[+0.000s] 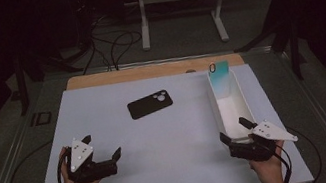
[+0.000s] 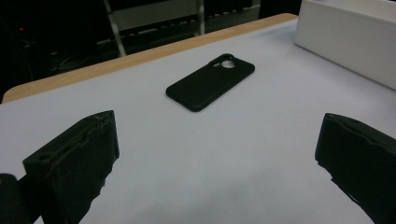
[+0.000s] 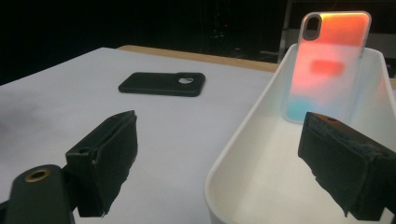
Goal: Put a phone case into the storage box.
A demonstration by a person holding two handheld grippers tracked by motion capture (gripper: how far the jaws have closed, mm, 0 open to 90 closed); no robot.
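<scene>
High view: both tongs rest parted and empty at the near edge of the desk [image 1: 106, 127].

The left tongs [image 1: 104, 146] and right tongs [image 1: 232, 129] carry blunt, rough-edged black pads. A matte black phone case [image 1: 150, 104], a flat rounded rectangle with camera cut-outs, lies on the smooth pale sheet well ahead of the left tongs. The right tongs sit at the near end of a long, glossy white tray [image 1: 214, 107]; a translucent iridescent case [image 1: 220, 77] stands tilted against its far wall.
</scene>
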